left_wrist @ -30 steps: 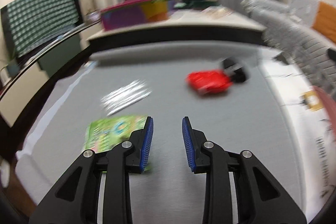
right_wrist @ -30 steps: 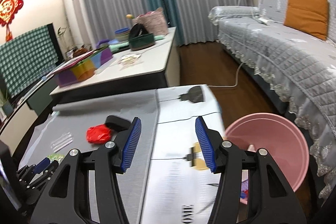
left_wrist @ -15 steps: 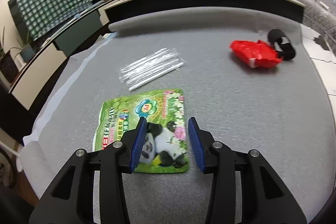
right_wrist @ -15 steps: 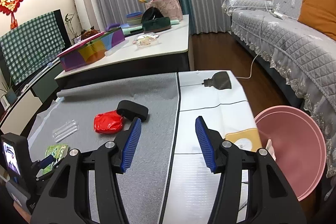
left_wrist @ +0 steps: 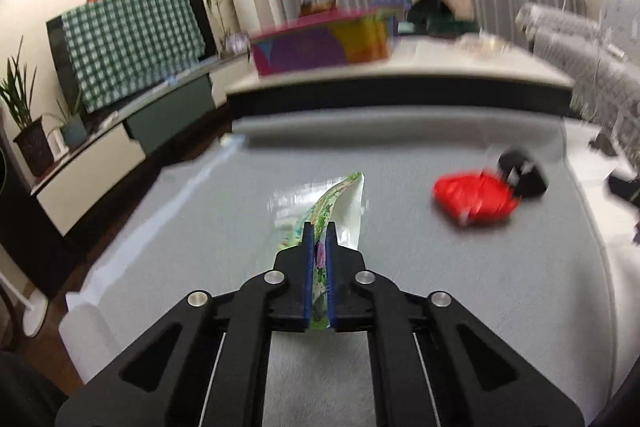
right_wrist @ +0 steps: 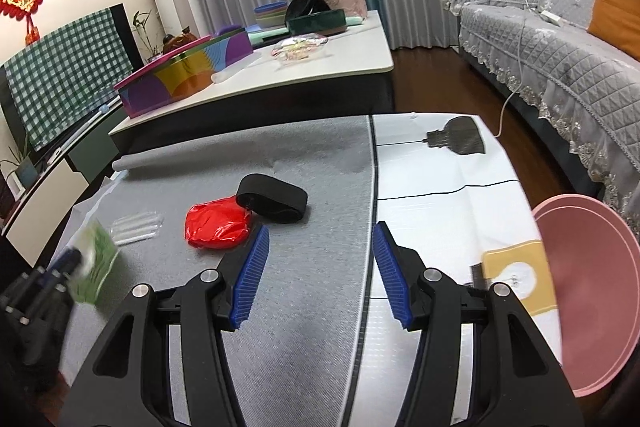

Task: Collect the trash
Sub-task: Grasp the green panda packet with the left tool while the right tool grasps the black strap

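My left gripper (left_wrist: 319,227) is shut on a green printed wrapper (left_wrist: 340,203), which stands up from between the pads, lifted off the grey mat (left_wrist: 400,147). Behind it lies a clear plastic wrapper (left_wrist: 288,199). A crumpled red wrapper (left_wrist: 474,201) lies to the right, against a black band (left_wrist: 524,175). In the right wrist view my right gripper (right_wrist: 321,227) hangs open above the mat's right edge, nothing between its fingers. The red wrapper (right_wrist: 218,227) and black band (right_wrist: 272,203) lie just to its front left. The blurred left gripper (right_wrist: 68,261) holds the green wrapper (right_wrist: 96,259) at far left.
A pink basin (right_wrist: 600,287) stands low at the right beside the table, with a yellow card (right_wrist: 516,275) next to it. A black plug with a cord (right_wrist: 460,141) lies on the white cover. Behind is a cluttered white table (right_wrist: 320,67); a grey sofa (right_wrist: 560,67) runs along the right.
The left gripper came down over the green wrapper, closed on it and lifted it off the mat. The right gripper moved left and lower, nearer the red wrapper, still open.
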